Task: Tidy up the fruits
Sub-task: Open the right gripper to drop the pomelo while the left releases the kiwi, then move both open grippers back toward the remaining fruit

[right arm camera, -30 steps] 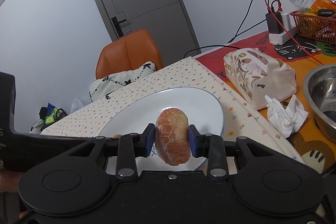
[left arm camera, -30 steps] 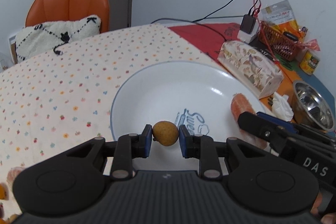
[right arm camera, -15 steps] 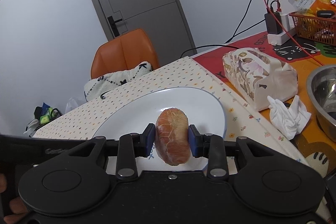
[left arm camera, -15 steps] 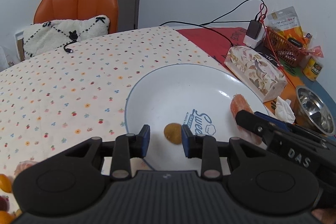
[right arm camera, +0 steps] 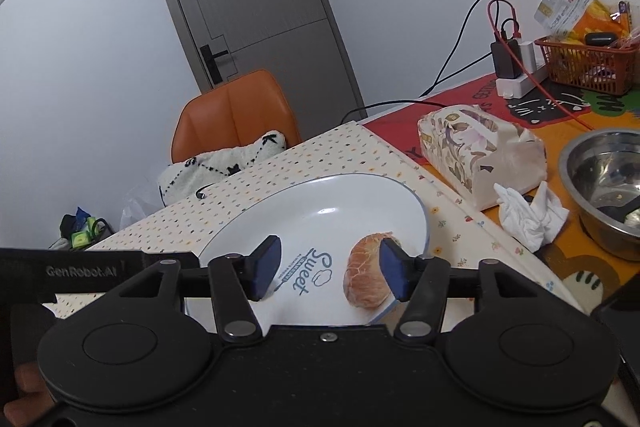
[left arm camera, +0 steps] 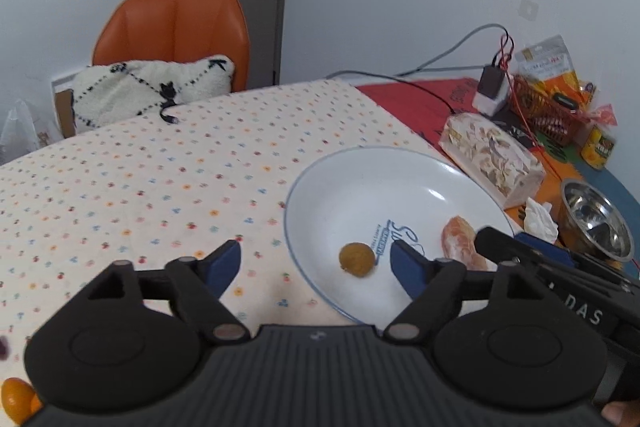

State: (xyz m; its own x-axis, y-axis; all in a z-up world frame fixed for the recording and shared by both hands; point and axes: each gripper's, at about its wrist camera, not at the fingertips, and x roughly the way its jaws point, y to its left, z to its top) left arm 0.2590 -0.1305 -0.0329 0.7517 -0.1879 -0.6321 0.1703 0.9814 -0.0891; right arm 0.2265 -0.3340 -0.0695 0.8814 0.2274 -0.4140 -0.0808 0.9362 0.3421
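Loose fruit, far left: a small orange fruit [left arm camera: 16, 399] lies at the lower left edge of the left wrist view, on the table [left arm camera: 160, 179], well apart from the plate; a dark scrap beside it is too cropped to name.
Left hand-held gripper [left arm camera: 316, 267]: jaws spread wide, holding nothing; it hangs low over the table with one finger over the cloth and the other over the plate's near rim.
Plate [left arm camera: 360, 179]: white, with blue lettering, standing on the dotted cloth; it carries two fruits.
Small brown fruit [left arm camera: 357, 259]: rests on the plate near its front edge, between the left fingers but touching neither.
Peeled citrus piece [right arm camera: 367, 275]: lies on the plate's right side; the right pad sits just in front of it, and contact cannot be told.
Right hand-held gripper [right arm camera: 330, 269]: jaws apart, gripping nothing, angled down over the plate.
Progress: two fruits appear placed; at least the orange fruit on the left seems left to gather.
Right of plate: a tissue pack [right arm camera: 480, 155] and a steel bowl [right arm camera: 600, 187], not involved.
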